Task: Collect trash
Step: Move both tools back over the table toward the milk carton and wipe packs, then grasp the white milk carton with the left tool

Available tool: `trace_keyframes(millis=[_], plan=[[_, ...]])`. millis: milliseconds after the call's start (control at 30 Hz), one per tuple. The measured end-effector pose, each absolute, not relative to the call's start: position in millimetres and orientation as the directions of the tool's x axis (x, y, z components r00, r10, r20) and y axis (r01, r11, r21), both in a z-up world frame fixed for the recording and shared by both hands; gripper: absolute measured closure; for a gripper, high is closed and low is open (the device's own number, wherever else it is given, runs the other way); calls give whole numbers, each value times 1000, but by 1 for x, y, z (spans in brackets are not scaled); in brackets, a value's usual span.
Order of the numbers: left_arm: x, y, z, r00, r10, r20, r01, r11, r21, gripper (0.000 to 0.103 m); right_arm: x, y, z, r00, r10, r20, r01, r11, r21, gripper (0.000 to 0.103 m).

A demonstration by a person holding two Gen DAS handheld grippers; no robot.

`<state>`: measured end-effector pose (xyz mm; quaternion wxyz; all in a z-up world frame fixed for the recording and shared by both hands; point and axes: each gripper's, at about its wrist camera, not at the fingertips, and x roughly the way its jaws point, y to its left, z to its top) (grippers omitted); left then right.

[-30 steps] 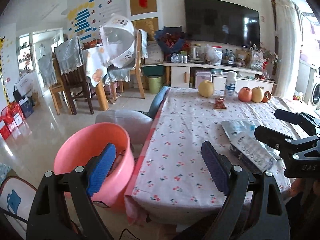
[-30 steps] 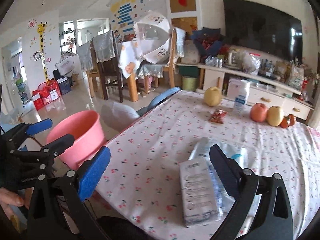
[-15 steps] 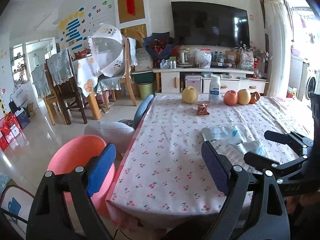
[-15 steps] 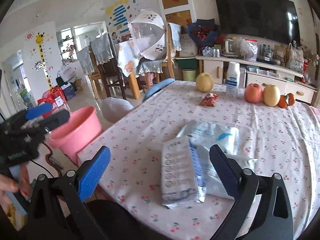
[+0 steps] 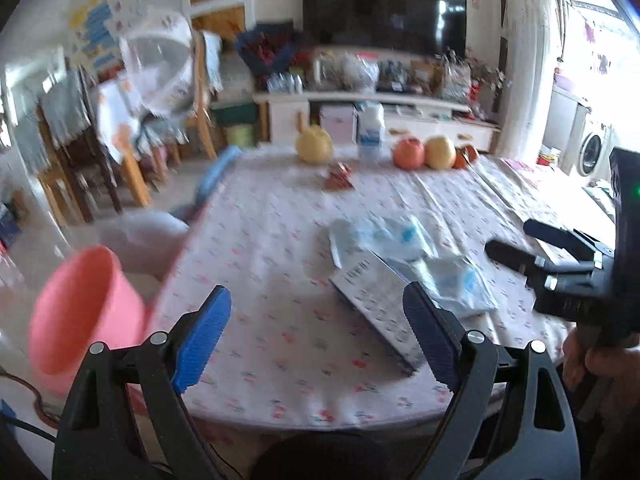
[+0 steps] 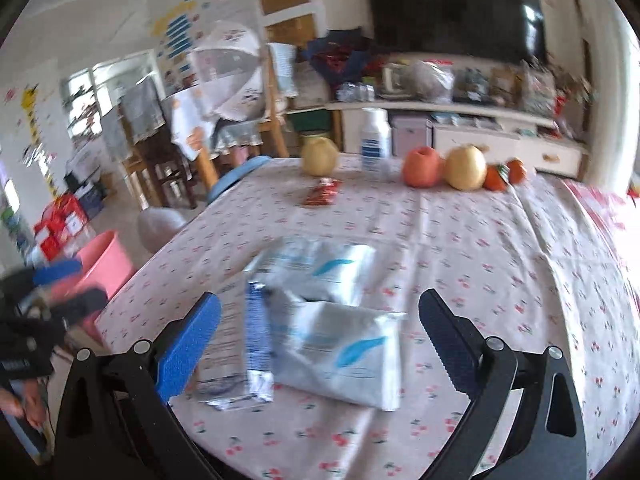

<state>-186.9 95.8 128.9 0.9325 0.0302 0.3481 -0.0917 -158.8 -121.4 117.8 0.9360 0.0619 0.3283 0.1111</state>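
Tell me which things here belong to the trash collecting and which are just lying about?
For the job:
silver wrappers
red snack wrapper
pink bucket
left tool, open
right tool, open

Just lying about:
fruit
white bottle
television

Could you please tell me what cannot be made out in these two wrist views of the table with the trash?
- Inside of the pink plastic bucket: both views, hidden by its own wall.
- Print on the silver blister pack and the white-and-blue foil pouches: motion blur in both.
- Small red wrapper: too small and blurred to read.
- Near table edge: covered by the open left gripper and open right gripper.
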Motion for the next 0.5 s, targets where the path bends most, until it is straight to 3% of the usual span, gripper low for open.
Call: trace_keyframes(millis=[333, 500], plan=[[-152, 67, 96, 624, -286, -727, 156, 958, -242, 15, -140, -192, 95, 702, 241, -670, 3, 940, 341, 5], [-134, 48, 77, 596, -274, -755, 116, 959, -257, 15, -138, -193, 94, 679, 291, -674, -20, 925, 379, 5]])
